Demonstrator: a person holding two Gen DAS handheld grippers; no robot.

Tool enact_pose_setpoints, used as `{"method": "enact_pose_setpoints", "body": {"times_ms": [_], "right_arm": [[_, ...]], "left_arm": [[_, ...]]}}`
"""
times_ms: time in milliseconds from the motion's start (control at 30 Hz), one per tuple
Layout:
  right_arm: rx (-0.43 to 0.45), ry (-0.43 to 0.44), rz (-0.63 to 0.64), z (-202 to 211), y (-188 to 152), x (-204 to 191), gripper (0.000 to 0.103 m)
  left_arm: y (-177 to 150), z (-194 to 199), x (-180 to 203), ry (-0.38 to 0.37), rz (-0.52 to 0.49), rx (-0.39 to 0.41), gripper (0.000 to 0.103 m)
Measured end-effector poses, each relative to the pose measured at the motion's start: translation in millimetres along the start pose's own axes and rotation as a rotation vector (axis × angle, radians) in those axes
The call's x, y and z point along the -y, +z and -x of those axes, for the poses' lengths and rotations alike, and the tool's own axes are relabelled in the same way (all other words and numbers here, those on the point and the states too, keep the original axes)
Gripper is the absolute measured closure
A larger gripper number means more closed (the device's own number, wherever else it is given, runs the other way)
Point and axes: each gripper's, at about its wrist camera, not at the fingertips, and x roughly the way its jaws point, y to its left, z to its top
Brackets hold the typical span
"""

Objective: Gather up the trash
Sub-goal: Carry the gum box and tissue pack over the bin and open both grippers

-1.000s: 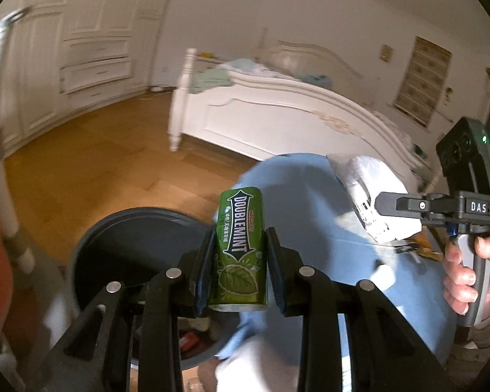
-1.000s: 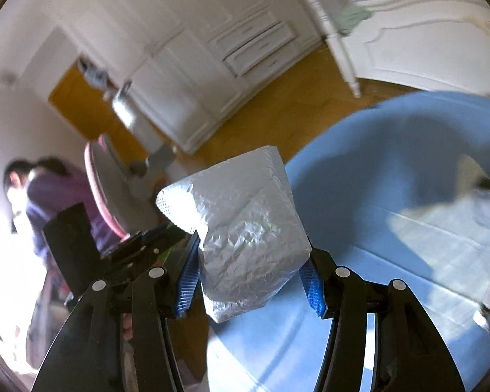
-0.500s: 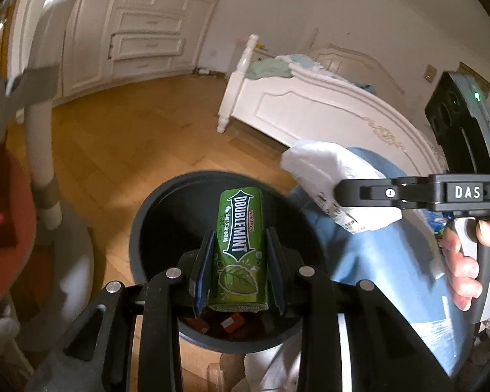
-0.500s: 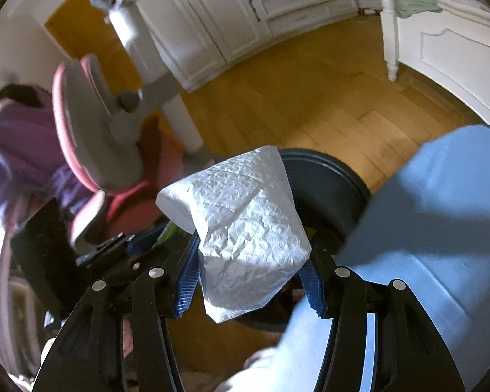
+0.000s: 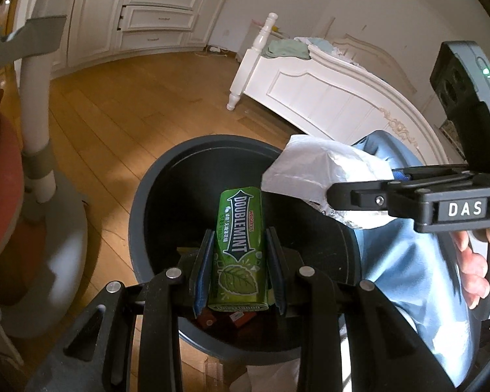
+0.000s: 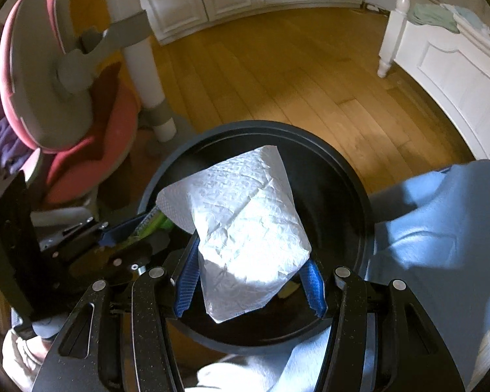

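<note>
My left gripper (image 5: 238, 245) is shut on a green Doublemint gum container (image 5: 240, 245) and holds it over the open dark grey trash bin (image 5: 153, 189), which has some litter at its bottom. My right gripper (image 6: 250, 277) is shut on a crumpled white paper towel (image 6: 245, 228) and holds it above the same bin (image 6: 359, 202). The right gripper with the towel (image 5: 320, 170) shows at the right of the left wrist view, over the bin's right rim. The left gripper and green container (image 6: 153, 222) show at the left of the right wrist view.
A blue-clothed table (image 6: 441, 245) lies right of the bin. A red and grey chair (image 6: 65, 98) stands to the left. A white bed frame (image 5: 326, 98) stands beyond on the wooden floor (image 5: 114, 114). White cabinets line the far wall.
Both grippers have swung left from over the blue table to above the trash bin, still holding the gum container and the paper towel.
</note>
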Motion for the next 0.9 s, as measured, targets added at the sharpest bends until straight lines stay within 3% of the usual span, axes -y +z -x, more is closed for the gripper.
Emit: {"method": "enact_pose_setpoints", "body": {"times_ms": [267, 900], "right_arm": [[0.011, 0.000, 0.001, 2.1, -3.3, 6.4, 0.025], [0.165, 0.168, -0.175, 67.6, -37.1, 55.3, 0.020]], "left_arm": [[-3.4, -3.5, -1.5, 0.004, -0.003, -0.010, 0.072], [-4.2, -29.0, 18.0, 0.038, -0.052, -0.088, 0.070]]}}
